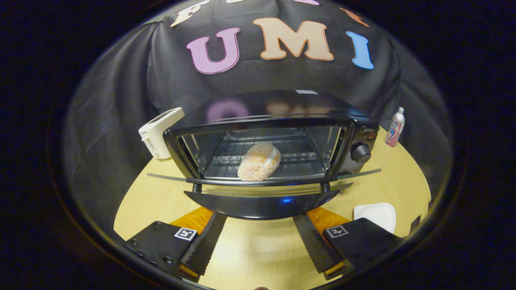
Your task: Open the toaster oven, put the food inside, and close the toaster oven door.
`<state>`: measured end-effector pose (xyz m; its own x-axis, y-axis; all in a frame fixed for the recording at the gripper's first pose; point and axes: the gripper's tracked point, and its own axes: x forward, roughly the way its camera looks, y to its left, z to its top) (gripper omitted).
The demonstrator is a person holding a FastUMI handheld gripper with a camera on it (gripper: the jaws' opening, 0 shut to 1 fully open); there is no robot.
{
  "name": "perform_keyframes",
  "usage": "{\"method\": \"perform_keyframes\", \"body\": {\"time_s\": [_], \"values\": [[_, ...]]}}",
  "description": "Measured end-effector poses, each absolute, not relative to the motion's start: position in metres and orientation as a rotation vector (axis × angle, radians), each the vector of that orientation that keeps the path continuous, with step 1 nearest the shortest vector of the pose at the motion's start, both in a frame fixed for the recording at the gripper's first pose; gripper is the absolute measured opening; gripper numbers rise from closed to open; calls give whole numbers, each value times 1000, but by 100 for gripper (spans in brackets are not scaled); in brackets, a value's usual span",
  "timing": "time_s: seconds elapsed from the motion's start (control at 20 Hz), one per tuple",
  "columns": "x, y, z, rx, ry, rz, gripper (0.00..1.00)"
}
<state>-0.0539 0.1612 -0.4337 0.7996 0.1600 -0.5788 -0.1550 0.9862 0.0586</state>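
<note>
Hand-held gripper (258, 241) open and empty just short of lowered toaster oven door (261, 203), food (259, 161) on rack, likely for closing.

Riding on the tool (258, 245), looking forward along its two spread black fingers and slightly down over the pale wooden worktop (258, 249). Facing squarely, from near, the black toaster oven (266, 141) with its glass door lowered; booth wall far behind.
</note>
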Motion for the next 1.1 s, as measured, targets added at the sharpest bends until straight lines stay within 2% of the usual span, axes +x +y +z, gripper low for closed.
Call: {"method": "perform_keyframes", "body": {"time_s": [0.6,1.0,1.1], "values": [[-10,175,-401,43,536,173,99],[-24,168,-382,17,537,189,99],[-26,160,-354,0,463,188,99]]}}
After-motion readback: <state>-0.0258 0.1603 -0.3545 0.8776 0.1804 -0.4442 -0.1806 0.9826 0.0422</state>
